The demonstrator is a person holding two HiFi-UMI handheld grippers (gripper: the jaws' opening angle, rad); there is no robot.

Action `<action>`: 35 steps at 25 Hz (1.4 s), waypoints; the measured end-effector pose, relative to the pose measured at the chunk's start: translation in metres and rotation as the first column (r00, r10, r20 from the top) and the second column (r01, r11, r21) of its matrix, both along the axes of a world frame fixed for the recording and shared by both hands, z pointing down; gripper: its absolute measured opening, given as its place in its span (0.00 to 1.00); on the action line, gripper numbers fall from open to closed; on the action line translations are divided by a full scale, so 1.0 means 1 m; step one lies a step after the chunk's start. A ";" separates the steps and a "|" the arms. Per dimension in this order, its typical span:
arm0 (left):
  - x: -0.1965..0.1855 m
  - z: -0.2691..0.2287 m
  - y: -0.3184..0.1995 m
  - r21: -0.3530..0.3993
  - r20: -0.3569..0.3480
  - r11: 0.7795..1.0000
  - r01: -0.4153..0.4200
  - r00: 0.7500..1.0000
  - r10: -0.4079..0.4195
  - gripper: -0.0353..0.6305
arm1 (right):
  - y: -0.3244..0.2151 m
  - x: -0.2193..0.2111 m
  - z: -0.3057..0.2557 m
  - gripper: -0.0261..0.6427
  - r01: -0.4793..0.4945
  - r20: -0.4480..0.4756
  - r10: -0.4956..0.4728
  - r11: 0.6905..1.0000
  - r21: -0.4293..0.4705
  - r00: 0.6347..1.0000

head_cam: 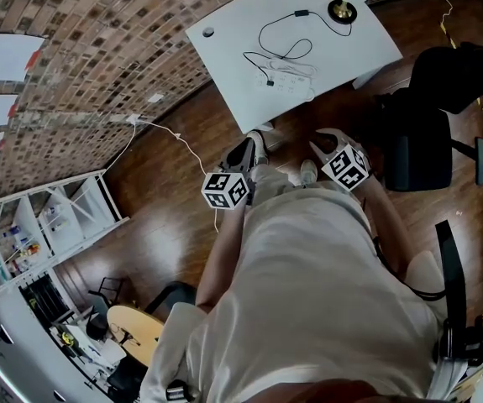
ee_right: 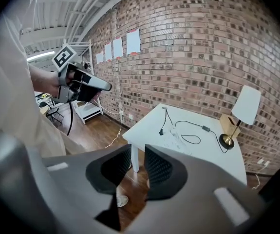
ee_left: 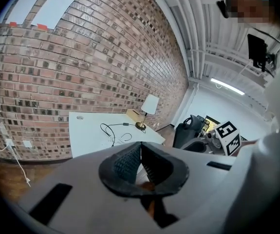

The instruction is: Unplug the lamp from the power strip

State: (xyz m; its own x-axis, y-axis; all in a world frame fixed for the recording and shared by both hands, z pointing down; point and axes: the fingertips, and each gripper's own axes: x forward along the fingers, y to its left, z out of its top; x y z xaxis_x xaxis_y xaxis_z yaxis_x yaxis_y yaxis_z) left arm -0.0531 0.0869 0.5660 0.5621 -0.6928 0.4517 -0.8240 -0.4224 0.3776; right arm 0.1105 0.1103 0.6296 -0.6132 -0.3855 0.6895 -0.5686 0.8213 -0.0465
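**Lamp and power strip sit on the table, both grippers held back from it**

The lamp (head_cam: 342, 8) stands at the table's far corner beside the brick wall (head_cam: 98, 49), its white shade over a round brass-coloured base. A small wooden box (ee_right: 227, 124) is just beside it on the wall side. The lamp's black cord (head_cam: 276, 37) loops over the white table (head_cam: 224, 65) towards the power strip (head_cam: 287, 77). This white strip lies near the middle of the top, closer to the edge that faces the person. It is too small to tell whether the plug sits in a socket.

Both grippers are well apart from the table, over the wooden floor (head_cam: 174, 183) in front of the person's torso. The left gripper (head_cam: 256, 145) points towards the table's near corner; its jaws meet at the tips, with nothing between them. The right gripper (head_cam: 321, 143) is level with it on the other side. Its jaws stand a narrow gap apart and are empty, with only floor and a table leg showing through the gap.

A black office chair (head_cam: 443, 116) stands by the table's right edge, and a white shelf unit (head_cam: 48, 225) stands along the brick wall, well away from the table
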 end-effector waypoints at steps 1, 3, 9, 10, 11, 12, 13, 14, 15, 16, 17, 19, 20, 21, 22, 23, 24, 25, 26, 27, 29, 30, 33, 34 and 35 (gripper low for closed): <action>-0.001 0.001 -0.004 -0.002 0.001 1.000 -0.008 1.000 0.008 0.06 | -0.003 -0.001 0.001 0.17 -0.005 -0.006 0.005 1.000 -0.003 1.000; -0.004 0.005 -0.013 -0.011 0.003 0.999 -0.030 1.000 0.030 0.06 | -0.011 -0.004 0.001 0.17 -0.021 -0.014 0.021 1.000 -0.008 1.000; -0.026 0.016 -0.054 -0.023 0.015 0.994 -0.111 0.994 0.111 0.06 | -0.044 -0.026 0.005 0.17 -0.087 -0.032 0.087 0.996 -0.022 0.996; -0.032 0.018 -0.062 -0.028 0.015 0.992 -0.123 0.992 0.124 0.06 | -0.049 -0.032 0.005 0.17 -0.100 -0.029 0.099 0.995 -0.028 0.995; -0.037 0.019 -0.069 -0.035 0.015 0.990 -0.138 0.990 0.138 0.06 | -0.056 -0.039 0.004 0.17 -0.117 -0.020 0.116 0.993 -0.035 0.993; -0.042 0.020 -0.077 -0.041 0.015 0.987 -0.156 0.988 0.157 0.06 | -0.064 -0.045 0.002 0.17 -0.138 -0.006 0.137 0.990 -0.042 0.990; -0.046 0.022 -0.085 -0.047 0.016 0.983 -0.179 0.984 0.180 0.06 | -0.073 -0.051 -0.001 0.17 -0.160 0.007 0.161 0.986 -0.048 0.987; -0.049 0.023 -0.093 -0.052 0.016 0.978 -0.204 0.979 0.205 0.06 | -0.081 -0.056 -0.003 0.17 -0.181 0.011 0.181 0.982 -0.053 0.983; -0.052 0.026 -0.100 -0.058 0.015 0.972 -0.229 0.973 0.231 0.06 | -0.088 -0.060 -0.004 0.17 -0.197 0.006 0.197 0.979 -0.057 0.980; -0.055 0.028 -0.107 -0.064 0.015 0.965 -0.253 0.967 0.254 0.06 | -0.095 -0.064 -0.005 0.17 -0.209 -0.004 0.209 0.976 -0.059 0.978; -0.058 0.032 -0.113 -0.069 0.014 0.959 -0.274 0.961 0.276 0.06 | -0.102 -0.069 -0.005 0.17 -0.220 -0.013 0.220 0.974 -0.062 0.976; -0.065 0.039 -0.126 -0.078 0.010 0.947 -0.310 0.950 0.312 0.06 | -0.114 -0.076 -0.005 0.17 -0.242 -0.027 0.241 0.968 -0.060 0.970; -0.067 0.042 -0.133 -0.082 0.007 0.942 -0.326 0.945 0.328 0.06 | -0.120 -0.079 -0.005 0.17 -0.253 -0.035 0.251 0.966 -0.059 0.967; -0.070 0.046 -0.139 -0.086 0.002 0.936 -0.342 0.939 0.343 0.06 | -0.124 -0.082 -0.005 0.17 -0.264 -0.045 0.262 0.963 -0.061 0.964; -0.072 0.049 -0.144 -0.090 -0.002 0.929 -0.358 0.933 0.360 0.06 | -0.129 -0.085 -0.004 0.17 -0.276 -0.054 0.273 0.959 -0.062 0.961; -0.073 0.053 -0.149 -0.095 -0.007 0.922 -0.375 0.926 0.376 0.06 | -0.133 -0.088 -0.004 0.17 -0.287 -0.061 0.284 0.956 -0.062 0.957; -0.074 0.056 -0.153 -0.099 -0.011 0.914 -0.392 0.919 0.393 0.06 | -0.137 -0.090 -0.004 0.17 -0.298 -0.067 0.294 0.953 -0.061 0.953; -0.075 0.059 -0.157 -0.101 -0.016 0.907 -0.409 0.912 0.410 0.06 | -0.141 -0.093 -0.003 0.17 -0.309 -0.073 0.304 0.949 -0.057 0.950; -0.077 0.062 -0.160 -0.103 -0.020 0.899 -0.426 0.904 0.426 0.06 | -0.145 -0.095 -0.002 0.17 -0.319 -0.079 0.314 0.946 -0.053 0.946; -0.079 0.064 -0.163 -0.103 -0.024 0.891 -0.442 0.897 0.442 0.06 | -0.148 -0.099 -0.001 0.17 -0.330 -0.087 0.324 0.943 -0.054 0.942; -0.082 0.067 -0.167 -0.104 -0.037 0.876 -0.471 0.882 0.470 0.06 | -0.151 -0.104 0.005 0.17 -0.347 -0.116 0.338 0.935 -0.074 0.934; -0.083 0.068 -0.168 -0.104 -0.047 0.870 -0.483 0.876 0.481 0.06 | -0.152 -0.107 0.008 0.17 -0.351 -0.135 0.338 0.933 -0.084 0.931; -0.085 0.069 -0.172 -0.101 -0.075 0.850 -0.517 0.856 0.512 0.06 | -0.159 -0.117 0.014 0.17 -0.342 -0.178 0.321 0.934 -0.107 0.930; -0.085 0.069 -0.172 -0.097 -0.077 0.840 -0.533 0.846 0.528 0.06 | -0.160 -0.121 0.016 0.17 -0.336 -0.186 0.312 0.935 -0.113 0.932; -0.084 0.069 -0.172 -0.092 -0.070 0.828 -0.553 0.833 0.548 0.06 | -0.162 -0.124 0.018 0.17 -0.329 -0.194 0.303 0.937 -0.118 0.933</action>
